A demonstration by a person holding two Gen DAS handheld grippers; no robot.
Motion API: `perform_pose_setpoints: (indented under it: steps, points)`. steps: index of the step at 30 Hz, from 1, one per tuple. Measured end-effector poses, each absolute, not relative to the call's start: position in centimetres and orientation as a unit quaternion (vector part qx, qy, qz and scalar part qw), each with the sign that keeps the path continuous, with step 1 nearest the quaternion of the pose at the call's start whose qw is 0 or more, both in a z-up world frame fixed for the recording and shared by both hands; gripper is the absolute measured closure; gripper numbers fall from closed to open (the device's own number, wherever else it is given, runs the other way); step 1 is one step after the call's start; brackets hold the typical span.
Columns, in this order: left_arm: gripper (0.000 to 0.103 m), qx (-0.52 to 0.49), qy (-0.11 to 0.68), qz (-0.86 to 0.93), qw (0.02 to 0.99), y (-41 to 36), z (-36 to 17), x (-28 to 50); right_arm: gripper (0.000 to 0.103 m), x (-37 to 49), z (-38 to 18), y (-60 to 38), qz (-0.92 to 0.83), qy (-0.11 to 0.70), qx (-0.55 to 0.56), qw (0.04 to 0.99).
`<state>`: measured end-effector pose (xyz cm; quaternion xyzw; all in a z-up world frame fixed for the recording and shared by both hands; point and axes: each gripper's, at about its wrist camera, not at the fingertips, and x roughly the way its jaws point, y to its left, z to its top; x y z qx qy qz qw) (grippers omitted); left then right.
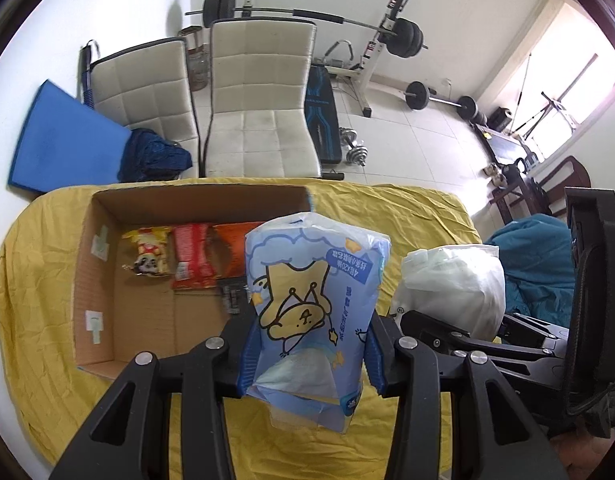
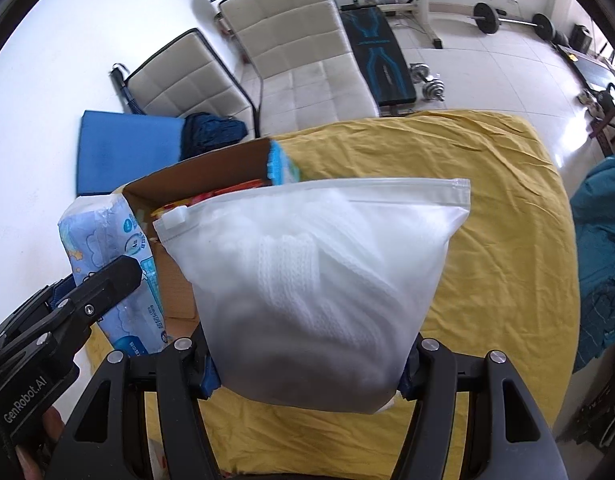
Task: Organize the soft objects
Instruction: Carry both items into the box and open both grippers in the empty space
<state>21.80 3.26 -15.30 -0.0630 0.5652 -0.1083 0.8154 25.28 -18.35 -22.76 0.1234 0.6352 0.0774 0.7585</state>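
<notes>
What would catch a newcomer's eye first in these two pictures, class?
First, the blue cartoon tissue pack clamped upright in the left gripper, just in front of the open cardboard box holding snack packets. Then the frosted zip bag of white knitwear, pinched in the right gripper above the crumpled yellow cloth.

There are 2 grippers, the left gripper (image 1: 307, 360) and the right gripper (image 2: 307, 376), 1 tissue pack (image 1: 313, 280), 1 zip bag (image 2: 311, 280), 1 cardboard box (image 1: 107, 280) holding 3 snack packets (image 1: 147, 256) (image 1: 191, 258) (image 1: 231, 248), and 2 white chairs (image 1: 147, 92) (image 1: 263, 92).
</notes>
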Motion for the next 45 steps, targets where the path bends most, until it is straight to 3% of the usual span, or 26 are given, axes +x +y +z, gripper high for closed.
perform_pose_setpoints:
  steps: [10,20,33,45]
  points:
    - [0.063,-0.096,0.578,-0.069,0.808,13.6,-16.9,22.2,0.037,26.5,-23.1,-7.1,0.128,0.639,0.108,0.750]
    - [0.063,-0.111,0.620,-0.046,0.775,20.2,-21.9,24.1,0.037,28.1,-28.4,0.6,0.149,0.668,0.095,0.723]
    - [0.063,-0.144,0.715,-0.045,0.682,23.3,-33.1,27.3,0.037,29.1,-39.4,5.1,0.155,0.731,0.096,0.657]
    - [0.060,-0.121,0.767,-0.055,0.627,23.0,-39.1,28.0,0.036,29.7,-45.8,6.6,0.155,0.761,0.095,0.622]
